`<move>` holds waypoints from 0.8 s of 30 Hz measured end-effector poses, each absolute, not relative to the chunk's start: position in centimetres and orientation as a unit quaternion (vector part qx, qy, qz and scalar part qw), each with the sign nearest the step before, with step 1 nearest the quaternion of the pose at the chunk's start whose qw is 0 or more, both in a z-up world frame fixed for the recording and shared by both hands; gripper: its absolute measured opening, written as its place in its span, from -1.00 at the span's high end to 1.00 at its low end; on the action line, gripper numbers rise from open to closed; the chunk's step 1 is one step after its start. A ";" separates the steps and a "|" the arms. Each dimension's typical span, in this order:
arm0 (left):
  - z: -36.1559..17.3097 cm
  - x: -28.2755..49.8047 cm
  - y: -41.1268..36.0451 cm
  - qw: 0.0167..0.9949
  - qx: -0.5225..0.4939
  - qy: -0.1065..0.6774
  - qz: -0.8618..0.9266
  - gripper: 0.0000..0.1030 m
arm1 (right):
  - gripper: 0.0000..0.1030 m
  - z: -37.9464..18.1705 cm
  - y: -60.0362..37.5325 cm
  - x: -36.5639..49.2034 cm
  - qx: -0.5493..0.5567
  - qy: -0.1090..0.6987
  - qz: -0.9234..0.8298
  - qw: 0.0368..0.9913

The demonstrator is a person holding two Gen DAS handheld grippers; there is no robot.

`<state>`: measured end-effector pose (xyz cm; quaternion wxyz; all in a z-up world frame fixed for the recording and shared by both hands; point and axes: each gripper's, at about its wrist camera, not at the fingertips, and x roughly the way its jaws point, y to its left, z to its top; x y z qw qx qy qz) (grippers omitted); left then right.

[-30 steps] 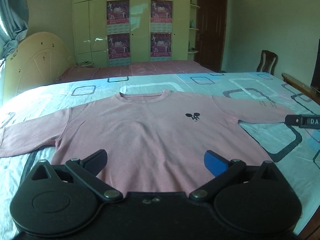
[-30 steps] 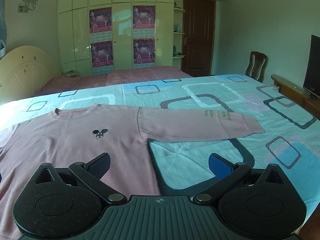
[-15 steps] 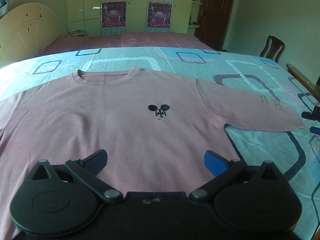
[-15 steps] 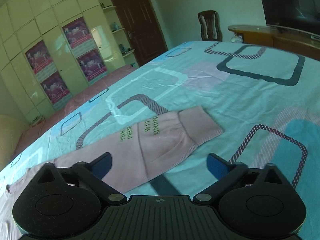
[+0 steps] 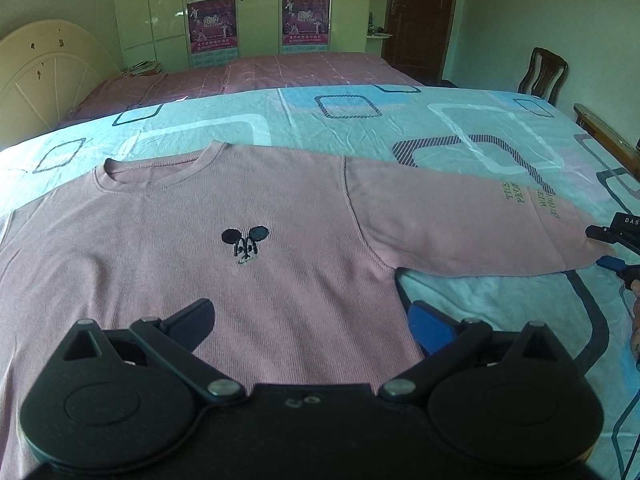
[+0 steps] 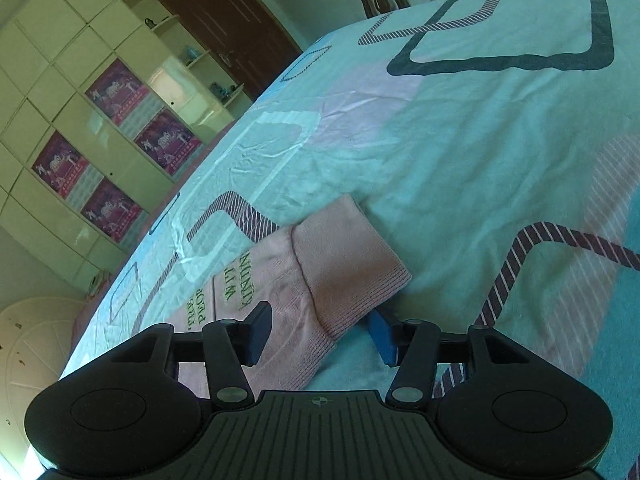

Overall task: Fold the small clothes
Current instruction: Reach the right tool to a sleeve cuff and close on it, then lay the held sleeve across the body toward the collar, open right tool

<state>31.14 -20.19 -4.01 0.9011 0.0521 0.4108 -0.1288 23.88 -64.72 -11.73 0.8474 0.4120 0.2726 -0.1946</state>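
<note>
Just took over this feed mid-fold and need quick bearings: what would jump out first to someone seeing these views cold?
A pink sweater lies face up, spread flat over a turquoise patterned bedsheet, a small black mouse-ear logo on its chest. At the cuff of its lettered sleeve, the right gripper is closing, the cuff's corner between its jaws. The left gripper hovers open above the sweater's lower hem.

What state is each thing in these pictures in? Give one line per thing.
Sweater: spread flat on the bed, unfolded, front up.
Sleeve: stretched out sideways, cuff between the right gripper's fingers.
Right gripper: closing around the cuff, not yet clamped.
Left gripper: open, above the sweater's lower part.
Door: closed.
</note>
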 end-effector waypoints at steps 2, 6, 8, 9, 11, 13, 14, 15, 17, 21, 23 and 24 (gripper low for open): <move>-3.9 31.2 -20.1 0.903 0.058 0.409 -0.121 -0.99 | 0.87 -11.6 -64.7 24.0 0.403 0.284 -0.190 0.849; -3.6 31.0 -18.7 0.907 0.071 0.403 -0.099 -0.99 | 0.88 -10.9 -64.8 23.8 0.341 0.289 -0.234 0.863; -3.8 31.1 -17.6 0.907 0.077 0.405 -0.091 -0.99 | 0.88 -10.9 -65.2 24.0 0.350 0.297 -0.232 0.857; -3.9 31.3 -17.0 0.906 0.076 0.408 -0.088 -0.99 | 0.88 -10.4 -64.9 24.2 0.338 0.294 -0.231 0.864; -4.2 31.4 -15.5 0.906 0.069 0.411 -0.079 -0.99 | 0.88 -9.4 -64.0 24.8 0.320 0.284 -0.219 0.877; -4.5 31.6 -13.8 0.904 0.059 0.416 -0.078 -0.99 | 0.88 -8.3 -62.1 25.9 0.289 0.284 -0.205 0.891; -4.7 31.8 -12.9 0.903 0.052 0.418 -0.081 -0.98 | 0.88 -7.7 -60.9 26.4 0.274 0.284 -0.194 0.898; -4.9 32.0 -12.1 0.903 0.047 0.419 -0.081 -0.98 | 0.88 -7.1 -59.6 26.8 0.260 0.282 -0.181 0.906; -5.2 32.4 -10.3 0.903 0.038 0.420 -0.080 -0.96 | 0.88 -5.8 -56.4 27.8 0.230 0.278 -0.153 0.920; -5.8 33.6 -6.2 0.904 0.017 0.419 -0.086 -0.95 | 0.88 -3.7 -48.0 30.5 0.192 0.275 -0.086 0.938; -5.9 34.1 -3.8 0.905 0.006 0.417 -0.088 -0.95 | 0.88 -3.1 -43.5 32.1 0.183 0.280 -0.054 0.941; -6.0 34.2 -2.7 0.905 0.003 0.415 -0.088 -0.96 | 0.88 -2.8 -41.2 32.8 0.179 0.285 -0.038 0.941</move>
